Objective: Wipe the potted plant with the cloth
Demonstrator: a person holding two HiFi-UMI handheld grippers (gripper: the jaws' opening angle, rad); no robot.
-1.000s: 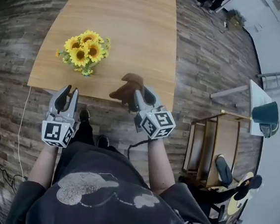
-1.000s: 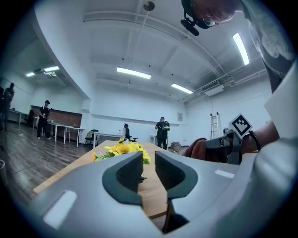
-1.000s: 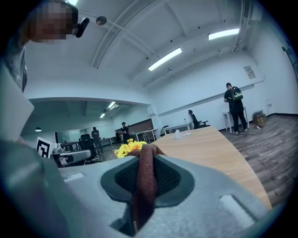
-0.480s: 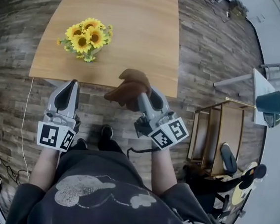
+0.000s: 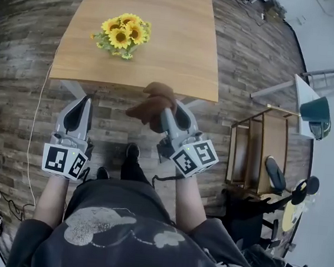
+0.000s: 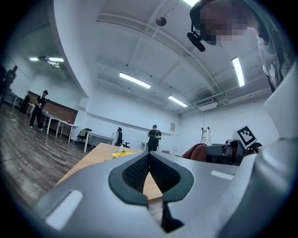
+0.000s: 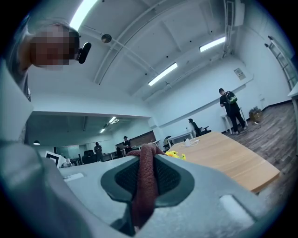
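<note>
Head view: potted plant (image 5: 123,34) stood by surface's (image 5: 175,59) left edge. Left gripper (image 5: 85,100) and right gripper (image 5: 168,109) hung off its near edge. Right one gripped brown cloth (image 5: 152,102).
Left gripper view: fingers (image 6: 135,174) pressed together, nothing between.
Right gripper view: fingers (image 7: 170,179) clamped on cloth.

Potted plant (image 5: 123,34) on table (image 5: 182,48), left side; cloth (image 5: 152,102) in right tongs (image 5: 167,108) at near edge; left tongs (image 5: 85,102) leftward.

Brown cloth (image 5: 152,102) pinched in right gripper (image 5: 171,108); sunflower plant (image 5: 124,32) upright on table (image 5: 176,42)
</note>
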